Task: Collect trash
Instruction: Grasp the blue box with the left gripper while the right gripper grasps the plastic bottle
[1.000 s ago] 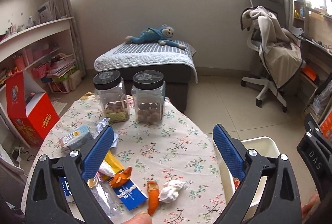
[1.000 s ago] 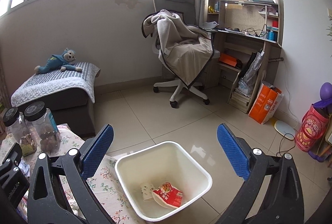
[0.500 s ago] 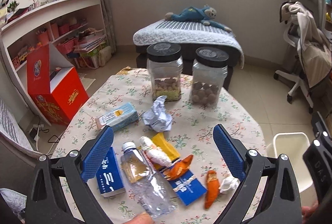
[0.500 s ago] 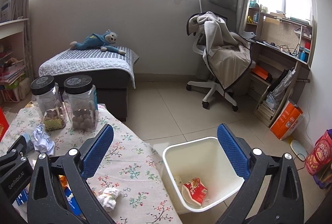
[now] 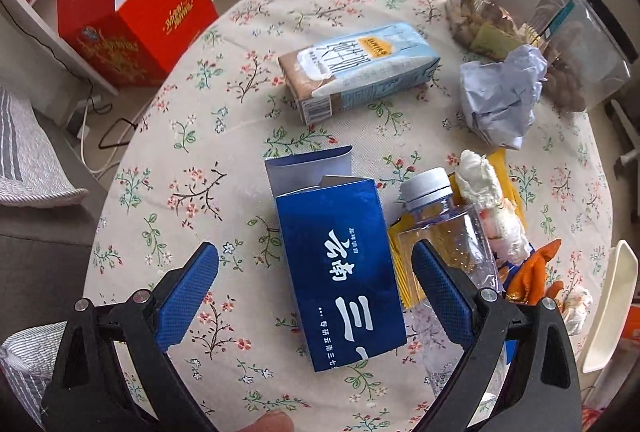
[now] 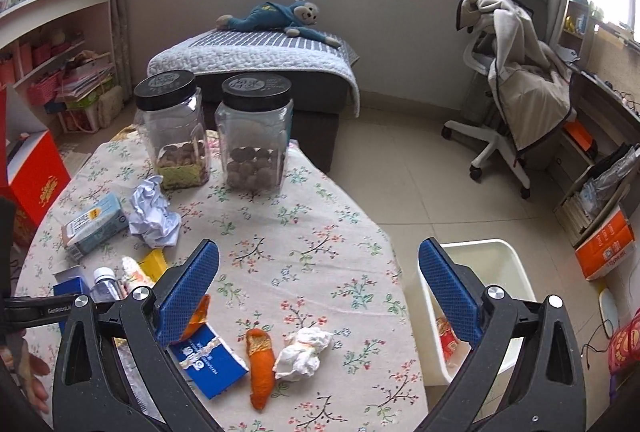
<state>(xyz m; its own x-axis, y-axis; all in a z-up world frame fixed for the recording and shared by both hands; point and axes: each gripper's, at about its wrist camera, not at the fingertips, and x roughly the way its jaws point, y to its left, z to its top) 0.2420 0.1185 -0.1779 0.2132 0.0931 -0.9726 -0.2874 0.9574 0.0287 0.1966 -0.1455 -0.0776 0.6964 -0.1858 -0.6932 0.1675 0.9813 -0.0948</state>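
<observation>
My left gripper (image 5: 316, 276) hangs over the worktop (image 5: 192, 136) with its two blue fingers (image 5: 188, 292) wide apart. Between them lies a dark blue box (image 5: 340, 272) with its flap open. Nothing is held. Just beside the box, on the right, lies a clear plastic bottle (image 5: 452, 232) with a white cap. Past it are a rolled white wrapper (image 5: 492, 204) and some orange peel (image 5: 532, 272). Farther off lie a light blue milk carton (image 5: 360, 68) and a ball of crumpled paper (image 5: 500, 96).

My right gripper (image 6: 320, 292) is wide apart too and holds nothing. Under it I see a piece of orange peel (image 6: 260, 364) touching a scrunched white tissue (image 6: 304, 352). The white trash bin (image 6: 504, 272) stands on the floor just beside the worktop. Something red (image 6: 446, 336) lies inside it. Two jars (image 6: 256, 136) with black lids stand at the far side.
</observation>
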